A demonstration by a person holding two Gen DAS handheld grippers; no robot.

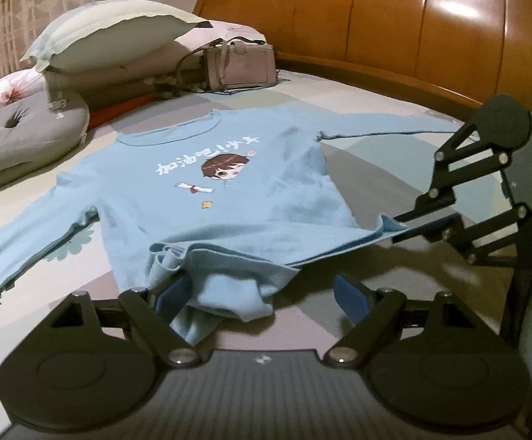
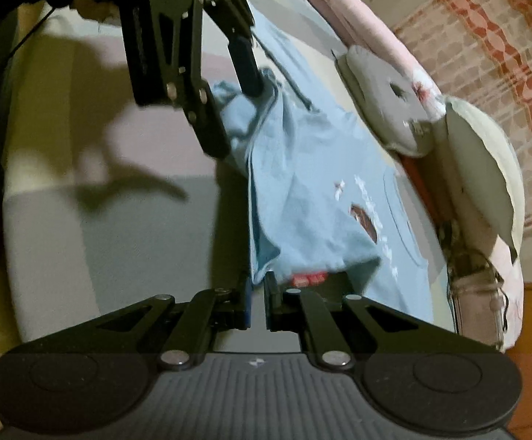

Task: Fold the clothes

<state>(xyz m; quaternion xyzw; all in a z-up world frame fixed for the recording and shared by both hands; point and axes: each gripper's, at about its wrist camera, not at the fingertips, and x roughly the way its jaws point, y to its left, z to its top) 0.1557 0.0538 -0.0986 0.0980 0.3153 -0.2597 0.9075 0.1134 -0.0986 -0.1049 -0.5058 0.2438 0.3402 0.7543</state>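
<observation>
A light blue long-sleeved shirt (image 1: 229,183) lies print side up across the bed (image 1: 375,88), filling the middle of the left wrist view. Its collar points toward the wooden headboard (image 1: 375,18) at the top of the frame and its hem runs along the near edge, just in front of the left gripper (image 1: 262,289). The body's long axis runs away from that gripper, from hem to collar; the sleeves spread out to the left and right of the frame.

The left gripper is spread wide, its fingers parted on either side of a bunched, lifted fold of hem that hangs between them; it looks released or not clamped. The right gripper (image 2: 256,293) is clenched on the hem corner, cloth pinched between its narrow fingers at the bottom centre of the right wrist view, and it enters the left view from the right edge.

So both grippers sit at the hem end, the collar lying straight ahead of them. The cloth looks soft and thin, lightly wrinkled, with a cartoon face and white lettering on the chest. Pillows (image 1: 112,36) and a pale handbag (image 1: 240,66) sit in the upper left, well apart from the shirt.
</observation>
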